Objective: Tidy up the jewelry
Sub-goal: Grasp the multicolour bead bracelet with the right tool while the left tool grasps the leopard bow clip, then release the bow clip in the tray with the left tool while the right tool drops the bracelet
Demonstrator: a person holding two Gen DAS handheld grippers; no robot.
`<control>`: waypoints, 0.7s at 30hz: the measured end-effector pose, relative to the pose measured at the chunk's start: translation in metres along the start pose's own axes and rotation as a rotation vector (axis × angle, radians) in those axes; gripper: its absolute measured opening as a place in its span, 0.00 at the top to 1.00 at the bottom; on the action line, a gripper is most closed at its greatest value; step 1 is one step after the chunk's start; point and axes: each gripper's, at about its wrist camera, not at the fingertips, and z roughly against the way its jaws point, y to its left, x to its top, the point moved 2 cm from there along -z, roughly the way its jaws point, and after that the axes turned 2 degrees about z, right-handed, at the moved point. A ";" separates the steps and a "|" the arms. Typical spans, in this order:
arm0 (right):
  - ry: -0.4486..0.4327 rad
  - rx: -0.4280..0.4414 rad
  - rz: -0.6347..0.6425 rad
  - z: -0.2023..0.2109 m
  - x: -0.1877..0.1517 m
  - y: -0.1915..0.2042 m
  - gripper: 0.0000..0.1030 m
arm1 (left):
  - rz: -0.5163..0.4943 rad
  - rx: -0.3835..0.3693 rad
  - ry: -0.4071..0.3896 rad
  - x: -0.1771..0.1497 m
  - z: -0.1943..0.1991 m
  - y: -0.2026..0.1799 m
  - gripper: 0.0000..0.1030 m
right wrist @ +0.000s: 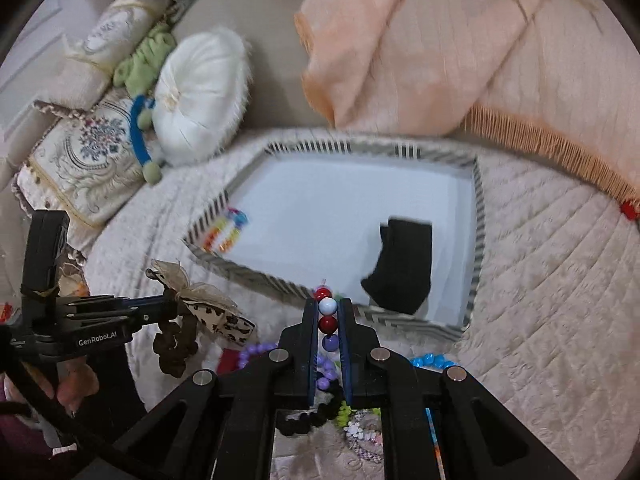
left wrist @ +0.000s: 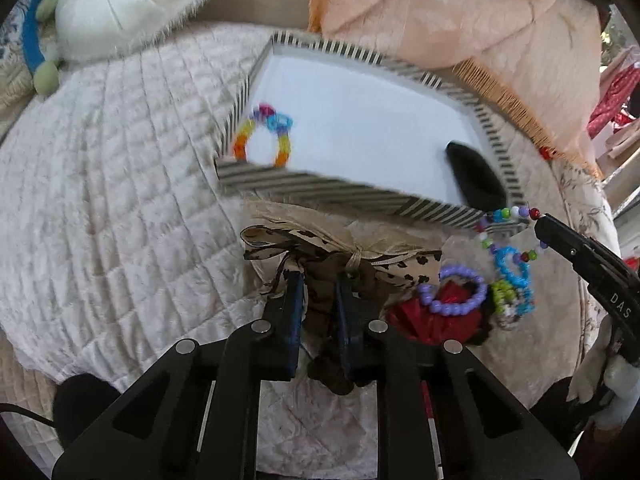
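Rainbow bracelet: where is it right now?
The rainbow bracelet lies inside the striped tray, in its near-left corner in both wrist views, across the white floor from the black pouch.

"GenRobot.AI" stands on the left gripper (right wrist: 182, 306) — "DAS" on the right gripper (left wrist: 538, 218).

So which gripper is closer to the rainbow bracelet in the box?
Left. The left gripper, shut on the leopard-print bow, sits just outside the striped box near the rainbow bracelet. The right gripper, shut on a beaded strand, is toward the opposite corner.
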 end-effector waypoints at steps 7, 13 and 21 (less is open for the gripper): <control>-0.065 -0.011 -0.003 0.030 0.017 0.004 0.92 | -0.008 -0.022 -0.083 0.010 0.043 -0.010 0.86; -0.090 -0.026 0.004 0.043 0.024 0.006 0.92 | -0.033 -0.007 -0.138 0.026 0.055 -0.022 0.86; -0.099 -0.031 -0.007 0.045 0.029 0.002 0.92 | -0.061 0.040 -0.192 0.042 0.063 -0.033 0.86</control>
